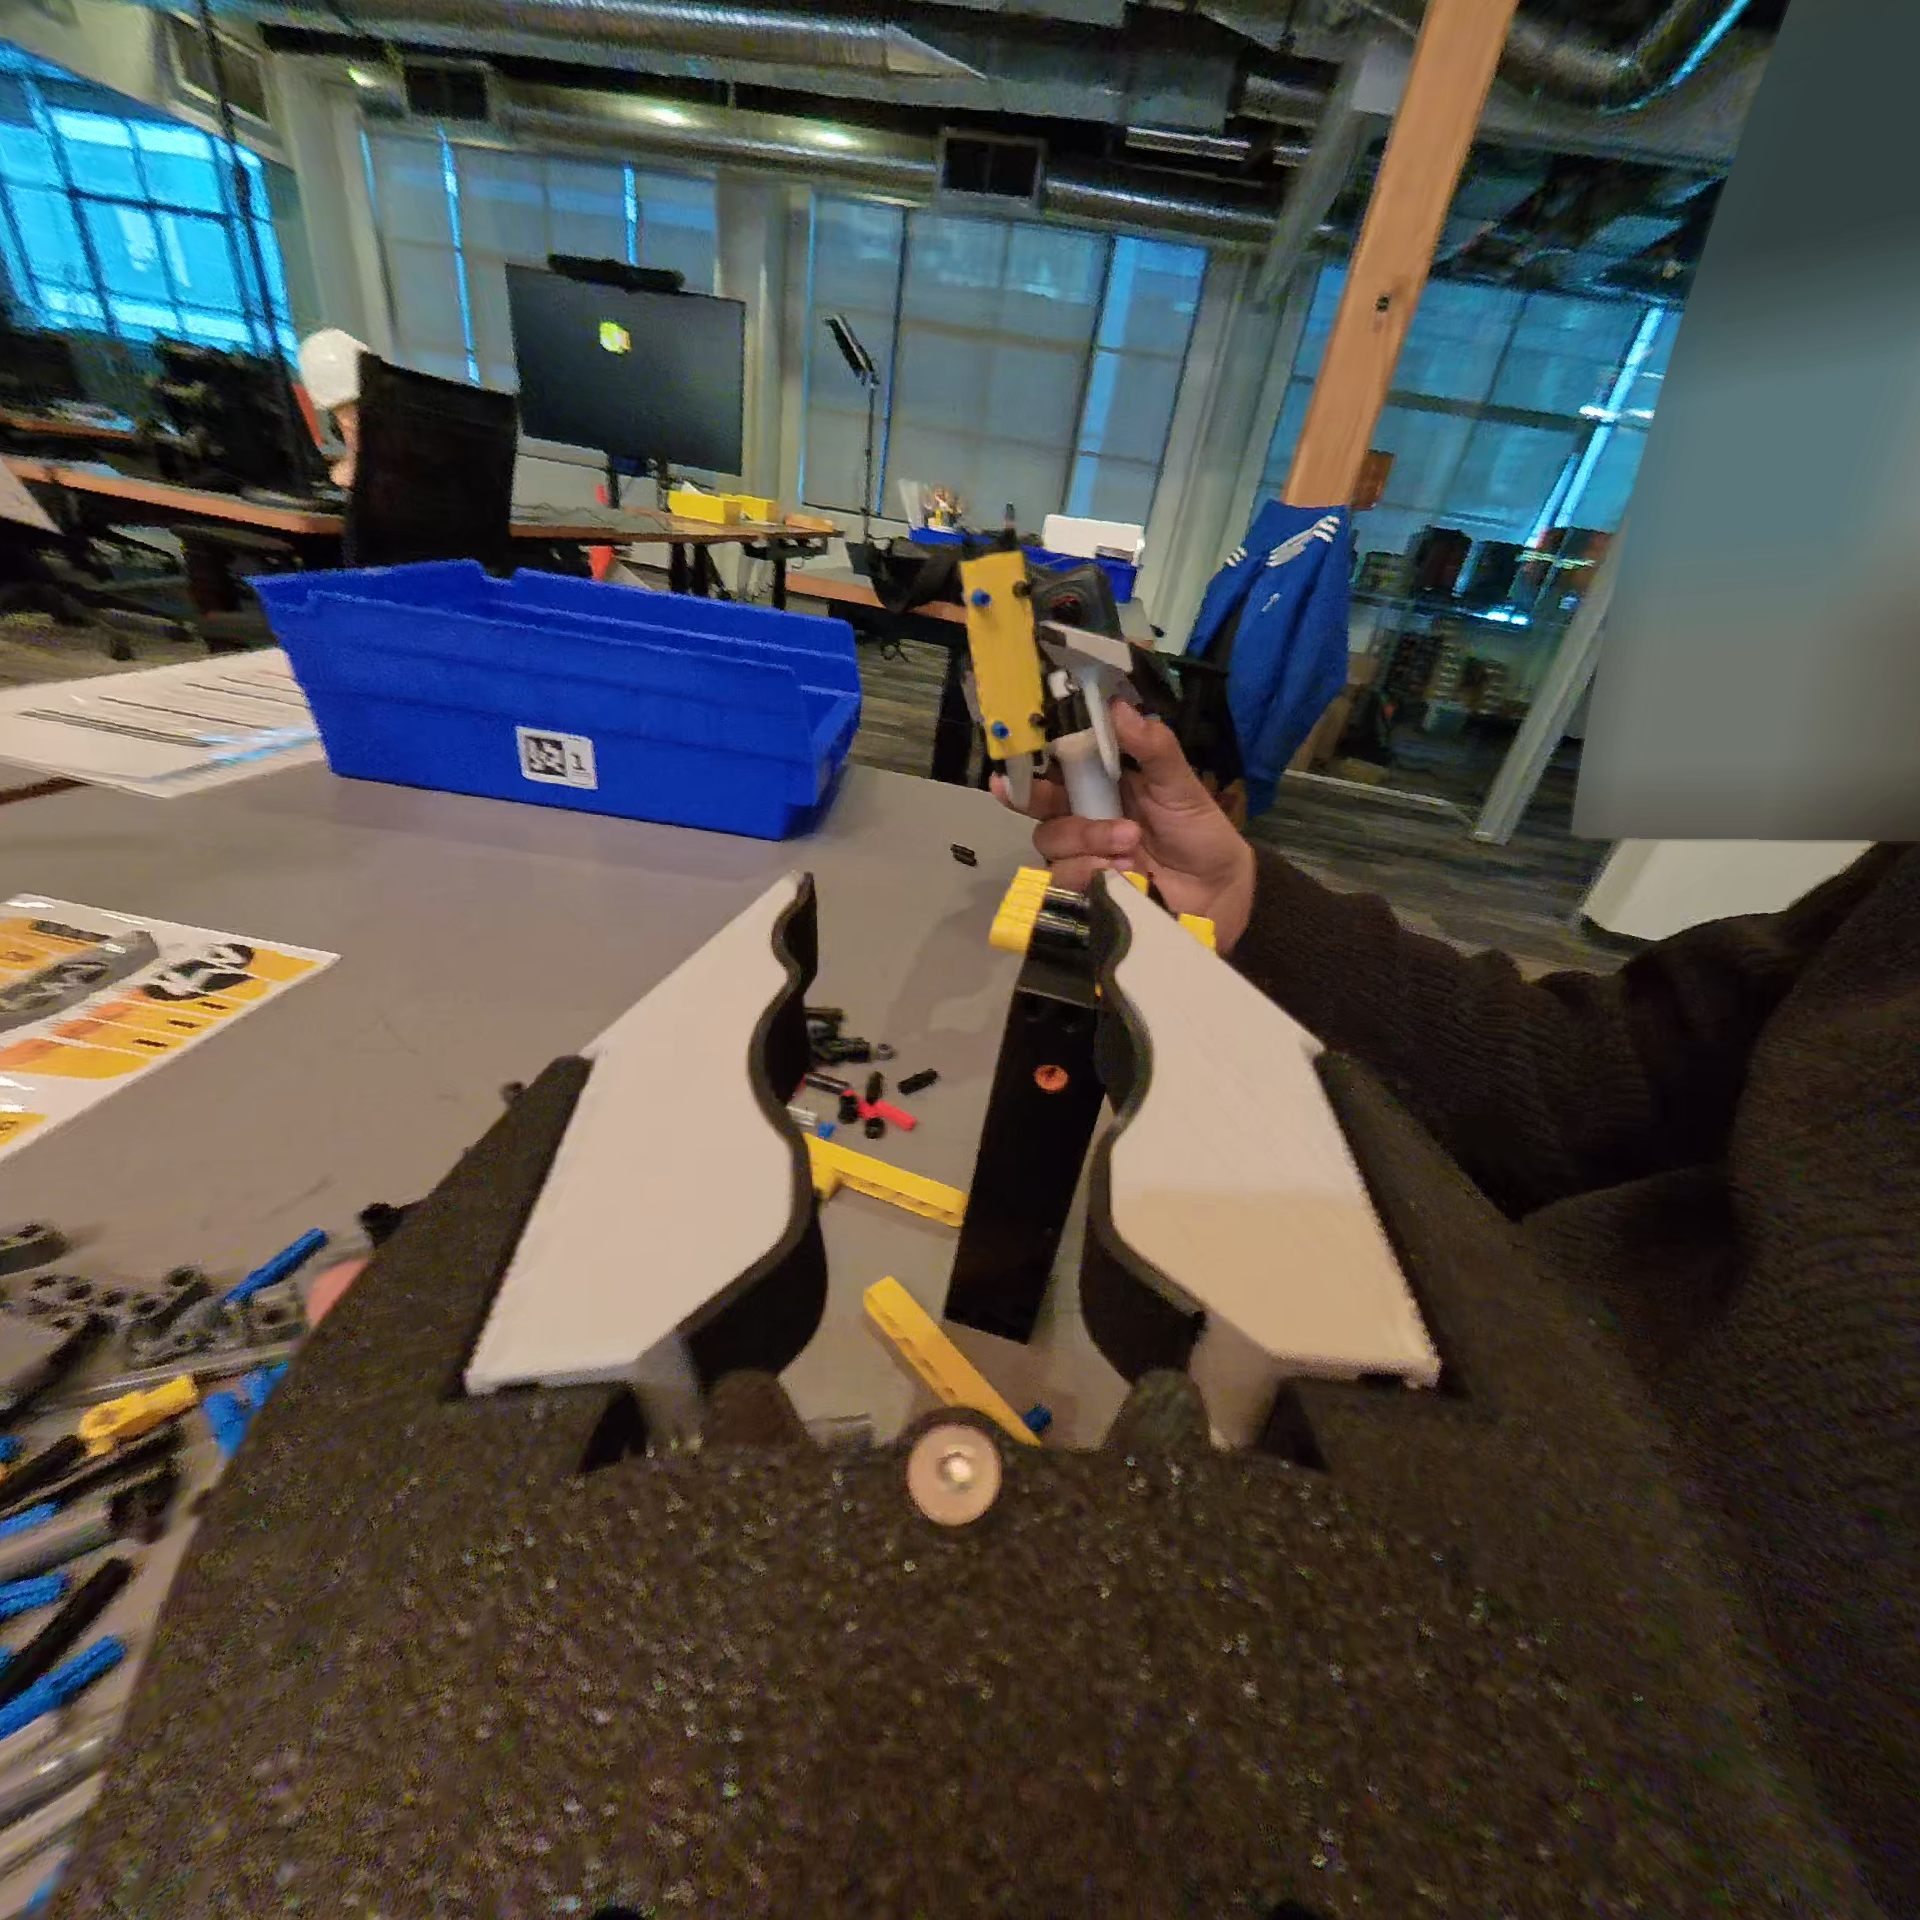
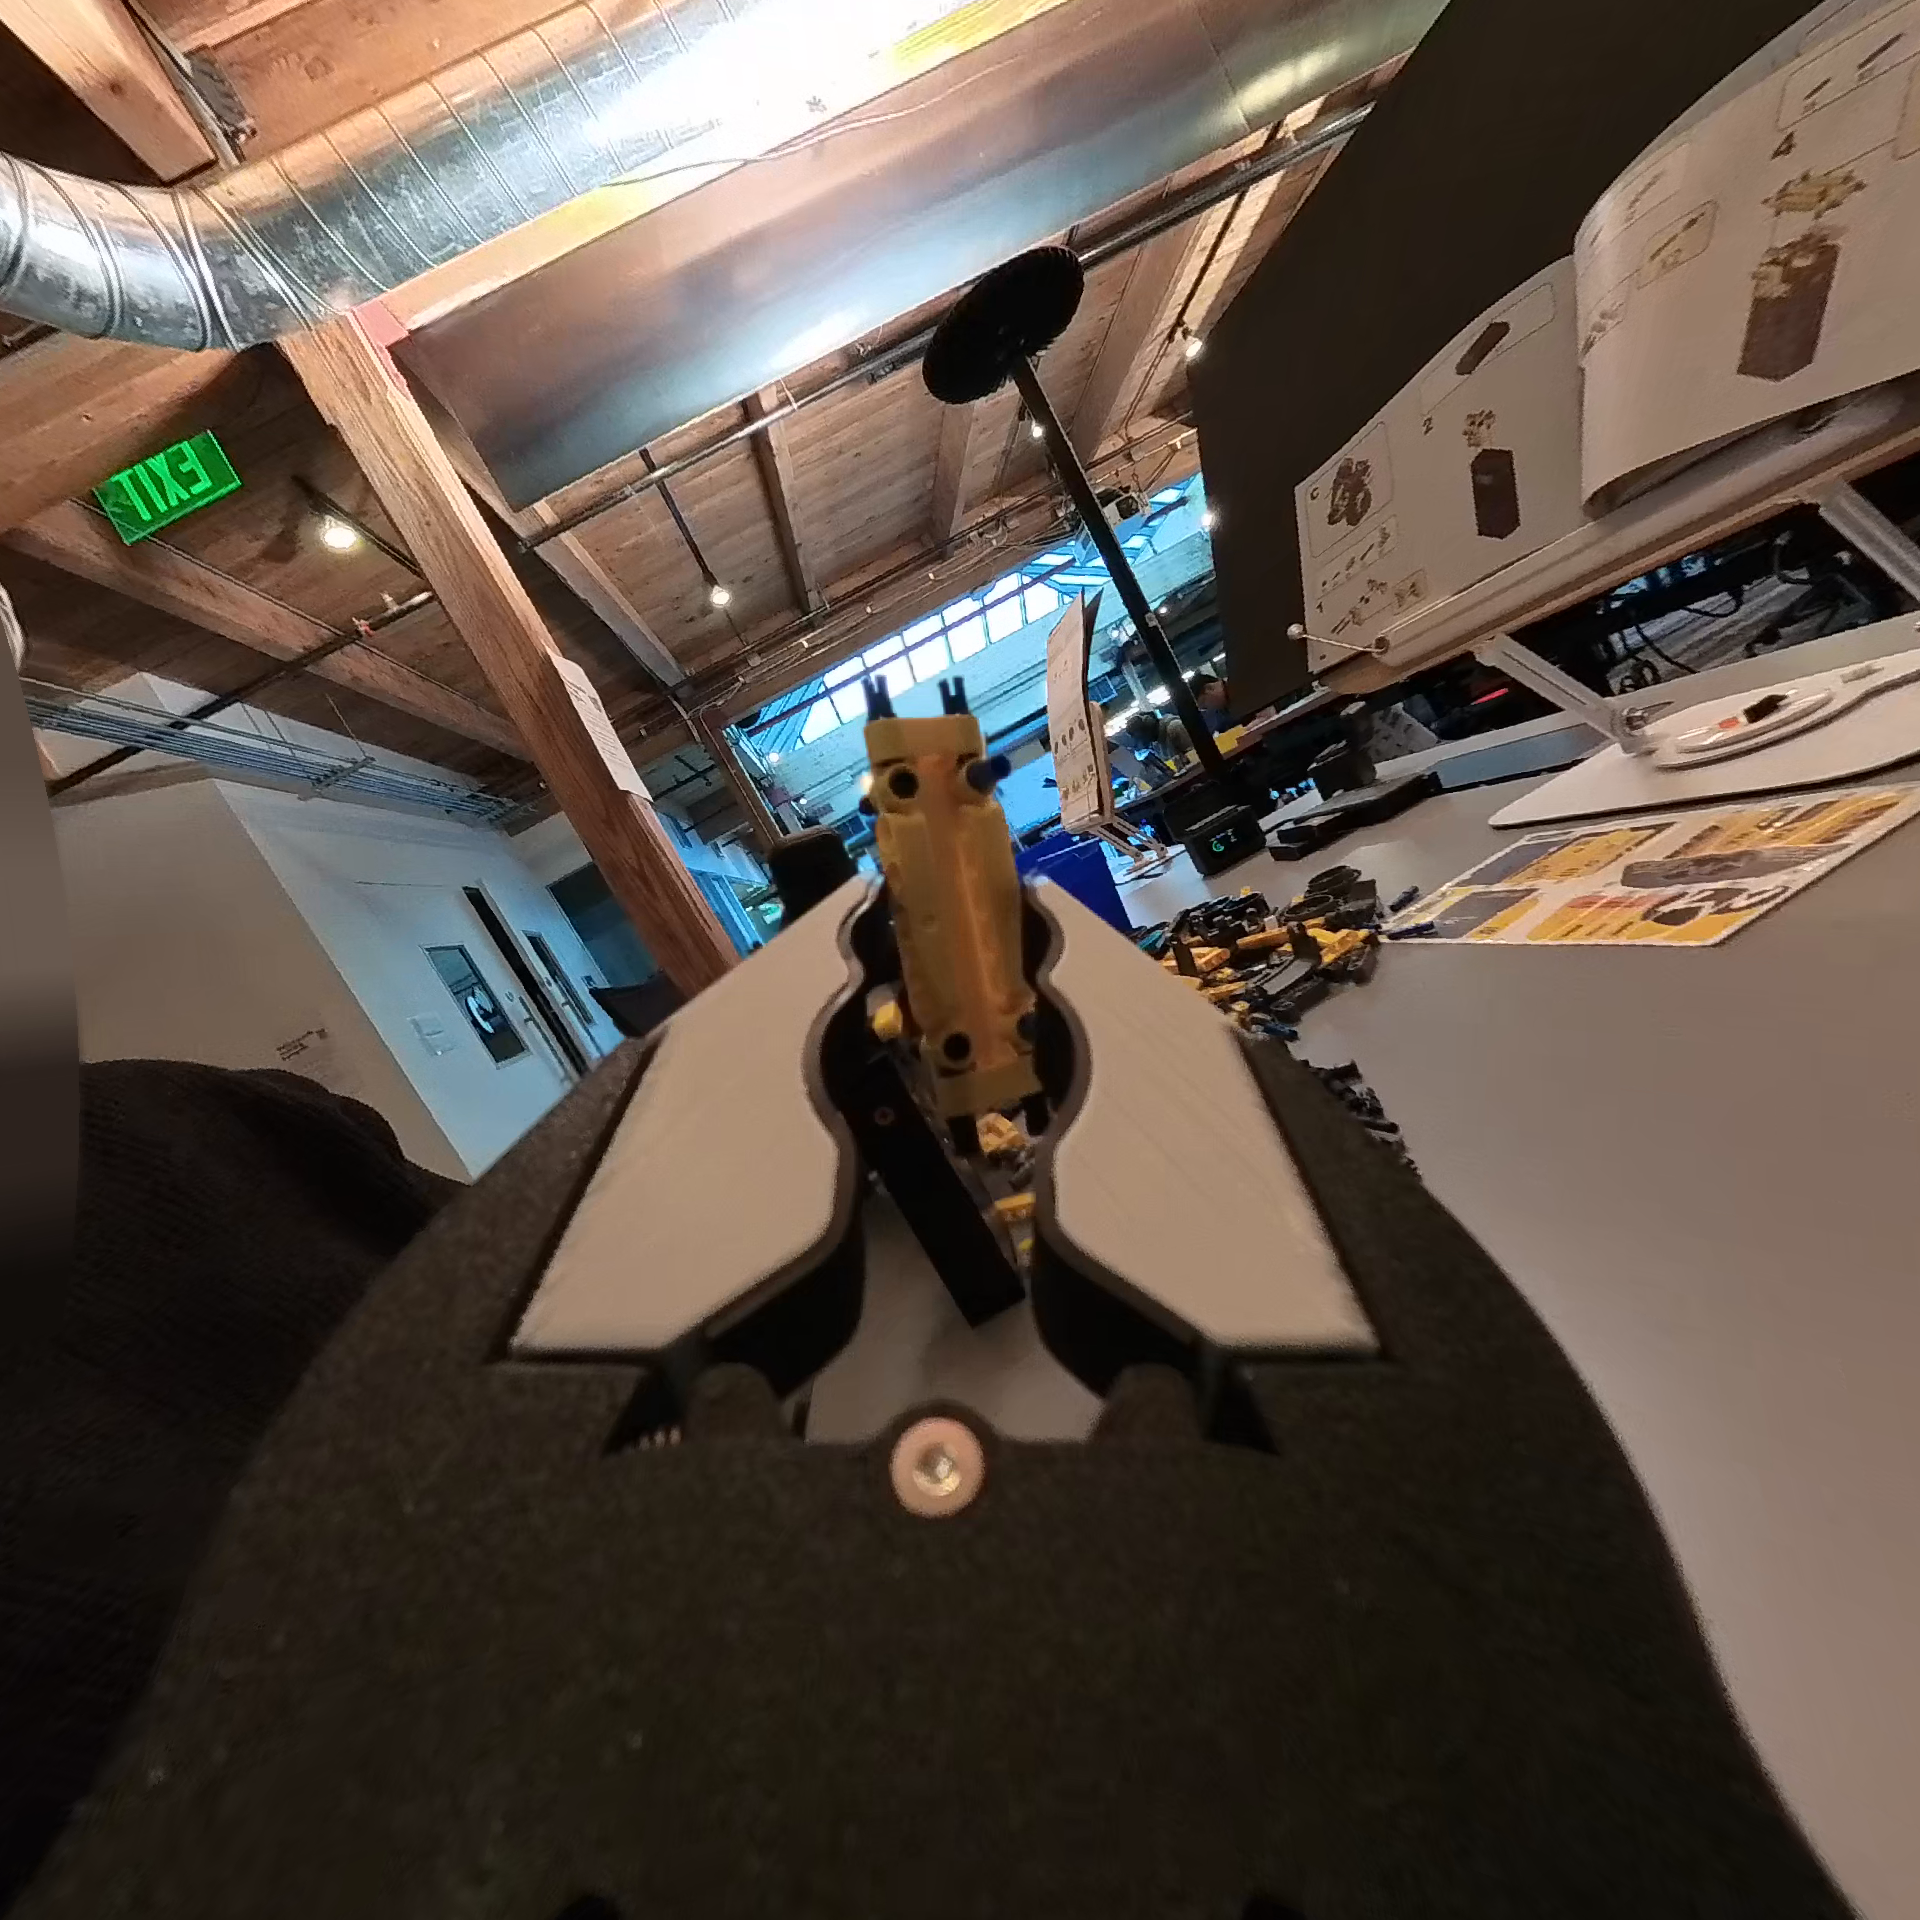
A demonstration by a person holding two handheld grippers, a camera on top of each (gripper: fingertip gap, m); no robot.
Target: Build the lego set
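My left gripper (image 1: pixel 951 899) is open, its white fingers (image 1: pixel 675 1132) spread wide just above the grey table (image 1: pixel 468 935). A tall black block (image 1: pixel 1029 1143) topped with yellow and black pieces (image 1: pixel 1039 909) stands between the fingers, close against the right one and apart from the left one. My right gripper (image 2: pixel 951 904) is shut on a yellow beam assembly with blue and black pins (image 2: pixel 961 935). It is raised above the black block (image 2: pixel 935 1195). In the left wrist view a hand (image 1: pixel 1164 821) holds that gripper (image 1: pixel 1039 675) and the yellow assembly (image 1: pixel 1003 655) up behind the block.
A blue bin (image 1: pixel 561 686) stands at the table's far side. Small pins (image 1: pixel 862 1081) and two yellow beams (image 1: pixel 894 1174) lie between the left fingers. Loose parts (image 1: pixel 104 1403) and printed sheets (image 1: pixel 135 997) lie left. An instruction booklet on a stand (image 2: pixel 1558 416) and a parts pile (image 2: pixel 1268 945) show right. The grippers' ends are close to 20 cm from one another.
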